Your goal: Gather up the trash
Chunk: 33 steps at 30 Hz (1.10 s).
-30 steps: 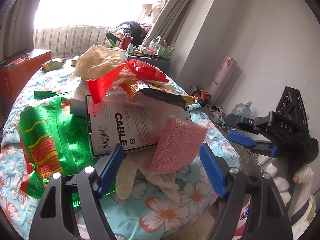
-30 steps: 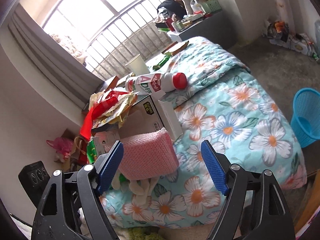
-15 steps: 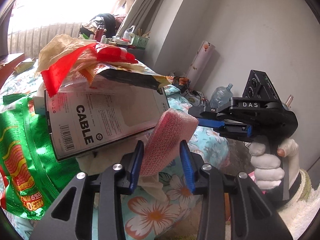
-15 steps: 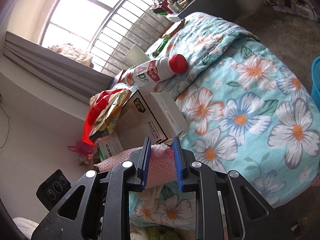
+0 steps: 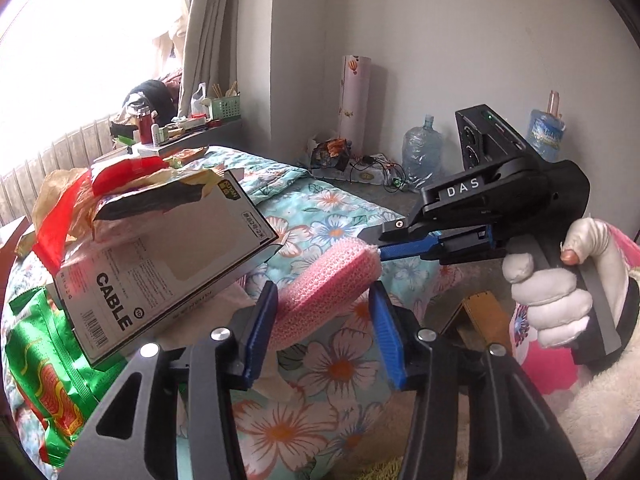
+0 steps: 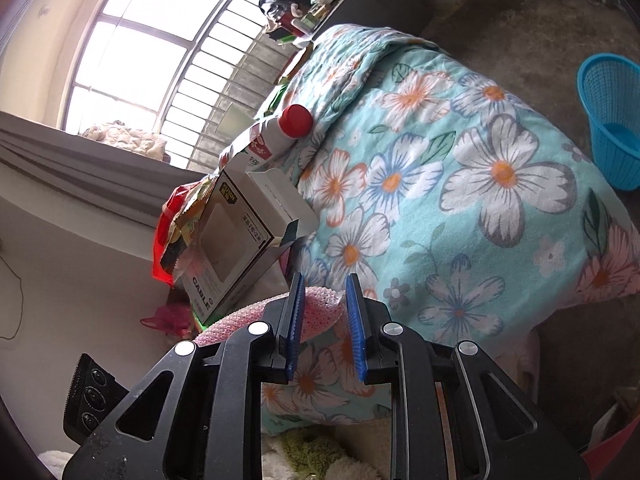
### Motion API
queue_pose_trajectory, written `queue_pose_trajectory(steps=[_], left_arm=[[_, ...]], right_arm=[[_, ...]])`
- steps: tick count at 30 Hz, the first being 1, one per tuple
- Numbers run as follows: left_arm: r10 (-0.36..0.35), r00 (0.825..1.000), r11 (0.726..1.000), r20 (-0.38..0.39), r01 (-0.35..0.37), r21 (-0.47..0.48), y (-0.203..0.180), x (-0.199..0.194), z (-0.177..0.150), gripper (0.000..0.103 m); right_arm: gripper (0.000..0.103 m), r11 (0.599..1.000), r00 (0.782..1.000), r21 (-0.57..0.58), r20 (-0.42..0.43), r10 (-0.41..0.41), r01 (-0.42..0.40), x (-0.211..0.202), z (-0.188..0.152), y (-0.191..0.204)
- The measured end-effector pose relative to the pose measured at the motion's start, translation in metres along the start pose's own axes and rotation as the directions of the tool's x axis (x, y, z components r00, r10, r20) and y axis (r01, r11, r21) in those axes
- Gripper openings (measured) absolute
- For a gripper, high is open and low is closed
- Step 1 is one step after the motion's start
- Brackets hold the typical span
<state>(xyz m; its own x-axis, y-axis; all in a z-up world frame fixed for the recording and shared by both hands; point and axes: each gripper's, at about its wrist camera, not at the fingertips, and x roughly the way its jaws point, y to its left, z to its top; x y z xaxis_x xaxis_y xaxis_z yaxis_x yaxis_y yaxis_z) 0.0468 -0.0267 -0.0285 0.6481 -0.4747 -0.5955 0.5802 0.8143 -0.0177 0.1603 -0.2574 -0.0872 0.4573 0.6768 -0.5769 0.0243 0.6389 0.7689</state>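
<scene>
Left wrist view: both grippers have closed in on one pink foam wrap [image 5: 320, 284] at the bed [image 5: 320, 208] edge. The left gripper [image 5: 324, 328] has just reopened slightly, loosely straddling it; the right gripper [image 5: 372, 242] pinches its far end, so the lift can start. One cable box [image 5: 160, 264], one blue basket [image 6: 610, 120].

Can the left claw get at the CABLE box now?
Probably not yet: the left claw, whose jaws have just been opening, has the pink foam net between them; the CABLE box sits off to one side.
</scene>
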Motion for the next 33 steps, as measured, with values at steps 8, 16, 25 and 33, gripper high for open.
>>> queue_pose_trajectory(steps=[8, 16, 25, 33], left_arm=[[0.013, 0.998, 0.995, -0.063, -0.007, 0.098, -0.015, 0.023, 0.009, 0.052], [0.073, 0.996, 0.980, -0.051, -0.063, 0.188, -0.033, 0.021, 0.011, 0.045], [0.057, 0.998, 0.983, 0.027, -0.061, 0.173, -0.035, 0.003, 0.026, 0.033], [-0.036, 0.996, 0.999, 0.075, 0.035, 0.017, -0.015, -0.023, 0.032, 0.032]], right_arm=[[0.021, 0.999, 0.999, 0.002, 0.011, 0.034, -0.034, 0.000, -0.003, -0.008], [0.021, 0.997, 0.997, 0.025, 0.003, 0.072, -0.072, -0.004, -0.002, -0.023], [0.030, 0.996, 0.994, -0.008, 0.062, 0.095, -0.094, -0.034, 0.004, -0.025], [0.043, 0.987, 0.980, -0.158, 0.188, 0.059, -0.030, -0.076, 0.015, 0.004]])
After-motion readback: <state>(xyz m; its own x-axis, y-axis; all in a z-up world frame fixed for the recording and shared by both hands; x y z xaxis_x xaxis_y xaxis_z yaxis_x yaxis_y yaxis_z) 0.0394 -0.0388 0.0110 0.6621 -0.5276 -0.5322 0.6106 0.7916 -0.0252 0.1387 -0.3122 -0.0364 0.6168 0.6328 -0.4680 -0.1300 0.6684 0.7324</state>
